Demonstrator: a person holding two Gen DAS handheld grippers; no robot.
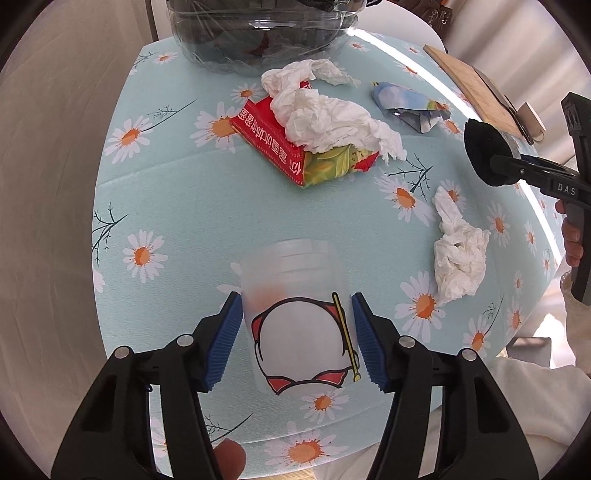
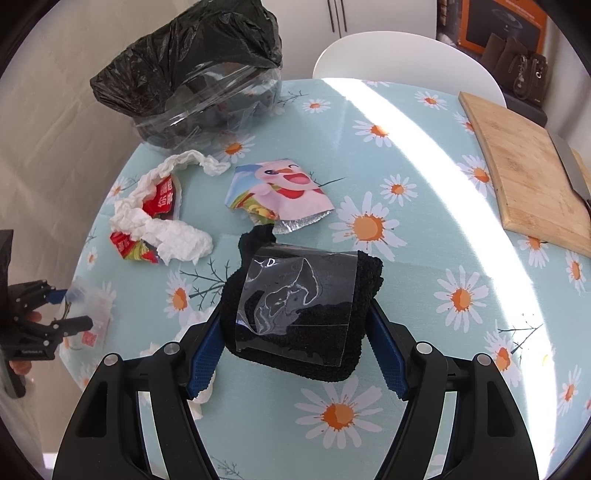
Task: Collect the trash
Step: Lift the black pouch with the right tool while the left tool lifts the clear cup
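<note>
My left gripper (image 1: pixel 295 336) is shut on a frosted plastic cup (image 1: pixel 295 317) with a cartoon print, held above the table. My right gripper (image 2: pixel 295 332) is shut on a black folded cloth (image 2: pixel 306 306) with a clear plastic sheet over it; it also shows in the left wrist view (image 1: pixel 484 151). A clear bin lined with a black bag (image 2: pixel 199 85) stands at the table's far left and shows in the left wrist view (image 1: pixel 258 33). Crumpled white tissues (image 1: pixel 328 118) lie over a red wrapper (image 1: pixel 266 140). Another tissue wad (image 1: pixel 458 254) and a cartoon wrapper (image 2: pixel 280 188) lie loose.
The round table (image 2: pixel 424 332) has a light blue daisy cloth. A wooden cutting board (image 2: pixel 528 170) with a knife lies at the right edge. A white chair (image 2: pixel 399 55) stands behind the table. The left gripper appears at the left edge of the right wrist view (image 2: pixel 48 314).
</note>
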